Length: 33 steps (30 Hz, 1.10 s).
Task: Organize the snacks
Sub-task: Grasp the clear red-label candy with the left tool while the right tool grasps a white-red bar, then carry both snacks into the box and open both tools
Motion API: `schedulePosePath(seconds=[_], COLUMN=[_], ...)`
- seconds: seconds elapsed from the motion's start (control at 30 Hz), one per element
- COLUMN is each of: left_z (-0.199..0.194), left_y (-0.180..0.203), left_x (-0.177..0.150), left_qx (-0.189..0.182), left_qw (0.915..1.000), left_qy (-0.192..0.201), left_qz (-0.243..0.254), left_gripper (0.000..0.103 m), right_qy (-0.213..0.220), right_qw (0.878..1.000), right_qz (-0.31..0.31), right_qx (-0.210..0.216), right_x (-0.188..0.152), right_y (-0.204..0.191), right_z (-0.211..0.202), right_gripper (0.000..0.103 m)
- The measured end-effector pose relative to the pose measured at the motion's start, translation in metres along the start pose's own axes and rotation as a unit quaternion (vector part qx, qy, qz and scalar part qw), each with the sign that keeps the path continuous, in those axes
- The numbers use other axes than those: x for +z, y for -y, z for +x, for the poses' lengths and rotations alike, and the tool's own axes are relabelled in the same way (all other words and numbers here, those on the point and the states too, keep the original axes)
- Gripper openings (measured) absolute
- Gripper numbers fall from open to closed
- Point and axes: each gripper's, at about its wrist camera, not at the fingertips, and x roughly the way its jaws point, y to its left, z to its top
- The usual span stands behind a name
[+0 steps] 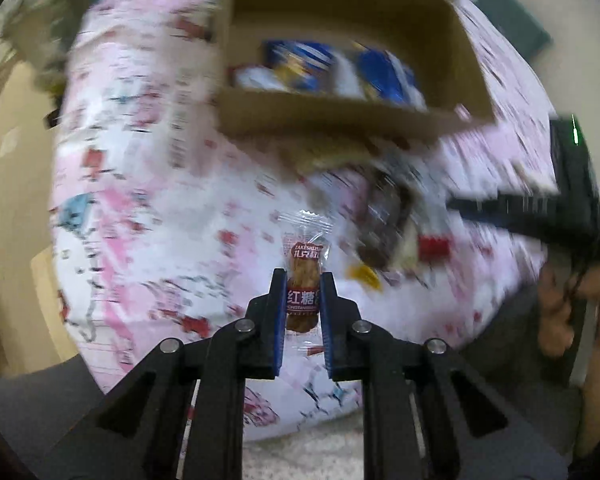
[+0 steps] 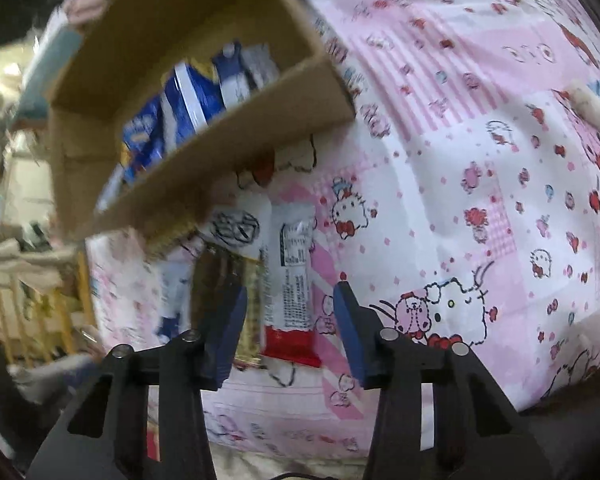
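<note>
Cardboard box [image 1: 340,120] lies at twelve o'clock from the left gripper [image 1: 303,292], clenched on a brown-sugar snack packet [image 1: 303,280], while the right gripper [image 2: 290,320], jaws parted, straddles a red-ended wrapper [image 2: 292,280] lying lengthwise between them.

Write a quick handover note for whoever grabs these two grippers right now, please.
Left gripper: shut on a clear-wrapped brown snack, held over the pink cartoon sheet.
Right gripper: fingers open, either side of a red-and-white snack bar lying on the sheet, not gripped.
Cardboard box: already holds blue packets.
Left to do: drop the brown snack in the box, grip the bar, then the dark packet beside it.
</note>
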Motion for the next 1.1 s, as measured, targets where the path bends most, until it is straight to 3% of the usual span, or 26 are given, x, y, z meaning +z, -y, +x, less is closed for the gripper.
schedulePosePath(seconds=[0.17,0.23,0.3,0.43,0.7,0.97,1.1], left_z=[0.003,0.003,0.001,0.007,-0.009,-0.049,-0.064], left_y=[-0.024,-0.026,-0.03,-0.024,-0.028,-0.027,-0.022], left_x=[0.015,0.016,0.016,0.016,0.018,0.031,0.053], left_qx=[0.014,0.017,0.017,0.015,0.015,0.008,0.007], left_qw=[0.9993,0.9991,0.9989,0.9985,0.9966,0.9903,0.9883], left_qy=[0.01,0.011,0.014,0.015,0.045,0.113,0.132], left_qz=[-0.033,-0.036,-0.041,-0.051,-0.068,-0.079,-0.075], left_gripper=[0.012,0.012,0.012,0.012,0.012,0.012,0.012], right_qy=[-0.027,-0.022,-0.017,-0.016,0.035,0.124,0.15], right_qw=[0.997,0.995,0.995,0.995,0.999,0.988,0.983], right_qz=[-0.049,-0.064,-0.059,-0.057,0.007,0.007,-0.011], right_qx=[-0.056,-0.078,-0.078,-0.077,0.008,0.091,0.104], right_x=[0.002,-0.001,-0.003,-0.008,-0.022,-0.018,-0.001], right_y=[-0.024,-0.028,-0.026,-0.019,-0.003,-0.016,-0.026], right_z=[0.032,0.035,0.034,0.028,-0.03,-0.098,-0.118], right_gripper=[0.045,0.039,0.033,0.032,0.032,0.032,0.032])
